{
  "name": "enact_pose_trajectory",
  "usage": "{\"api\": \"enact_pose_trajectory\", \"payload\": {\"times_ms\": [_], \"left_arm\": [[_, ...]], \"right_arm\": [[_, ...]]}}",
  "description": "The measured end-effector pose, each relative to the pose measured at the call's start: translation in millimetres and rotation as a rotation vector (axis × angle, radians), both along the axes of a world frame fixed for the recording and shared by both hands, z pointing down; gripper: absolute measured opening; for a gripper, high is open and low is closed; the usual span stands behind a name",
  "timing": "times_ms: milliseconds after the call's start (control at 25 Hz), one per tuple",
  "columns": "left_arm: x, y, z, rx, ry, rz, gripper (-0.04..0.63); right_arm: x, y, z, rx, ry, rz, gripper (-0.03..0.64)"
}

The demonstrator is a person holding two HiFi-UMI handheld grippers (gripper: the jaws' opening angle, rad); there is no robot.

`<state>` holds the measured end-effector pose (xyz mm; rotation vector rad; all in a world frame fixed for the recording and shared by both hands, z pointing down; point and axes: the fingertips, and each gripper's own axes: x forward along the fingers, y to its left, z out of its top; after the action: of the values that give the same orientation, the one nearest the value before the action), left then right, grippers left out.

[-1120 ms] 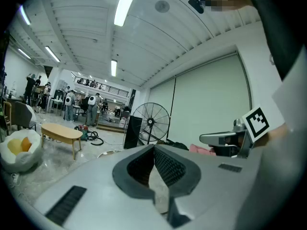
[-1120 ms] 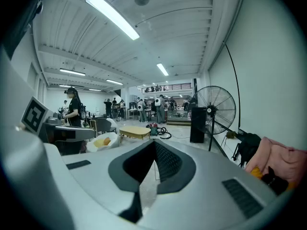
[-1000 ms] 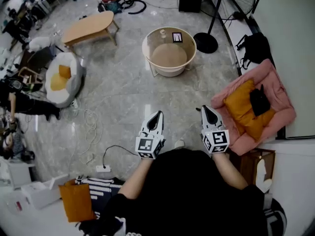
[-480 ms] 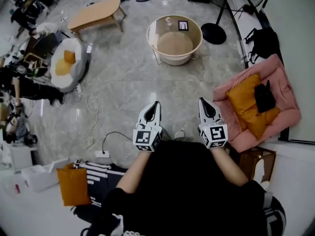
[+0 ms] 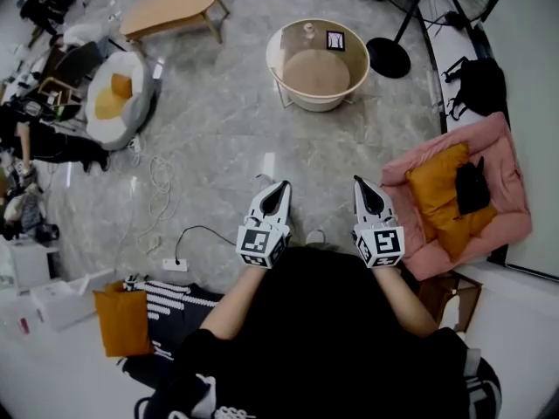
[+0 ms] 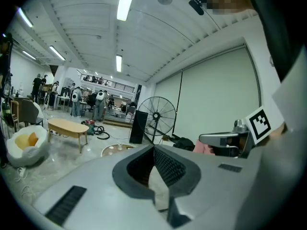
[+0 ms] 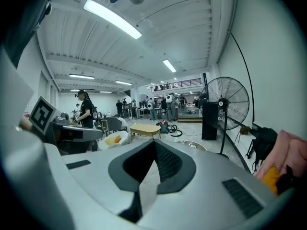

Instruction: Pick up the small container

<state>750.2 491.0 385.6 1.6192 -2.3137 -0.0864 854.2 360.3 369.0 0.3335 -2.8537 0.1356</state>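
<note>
With fingers pressed together on nothing, the left gripper (image 5: 280, 186) and right gripper (image 5: 359, 182) are hovering close to the person, probably idling because the small container (image 5: 307, 30) is standing well ahead on the round worktop (image 5: 319, 106).

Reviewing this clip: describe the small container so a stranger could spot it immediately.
Find the round cream table beside the fan's black base. Two things sit on its top: the small container is the pale upright one, left of the flat black-and-white marker card.
</note>
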Motion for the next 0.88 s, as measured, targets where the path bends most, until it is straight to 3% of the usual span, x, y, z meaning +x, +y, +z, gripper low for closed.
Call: {"api": "enact_pose_trajectory", "payload": {"times_ms": [280, 440, 640, 880], "left_arm": [[-108, 2, 15, -0.04, -0.002, -0.099, 0.02], [-171, -7, 18, -0.038, 0.006, -0.086, 0.02], [-268, -17, 14, -0.012, 0.014, -0.107, 0.02], [-361, -9, 9, -0.016, 0.03, -0.125, 0.02]], "right_arm": [[-105, -17, 16, 0.006, 0.065, -0.06, 0.021], [-184, -15, 17, 0.021, 0.085, -0.104, 0.021], [-283, -28, 16, 0.015, 0.114, -0.085, 0.021], [-378, -24, 11, 0.036, 0.136, -0.113, 0.021]]}}
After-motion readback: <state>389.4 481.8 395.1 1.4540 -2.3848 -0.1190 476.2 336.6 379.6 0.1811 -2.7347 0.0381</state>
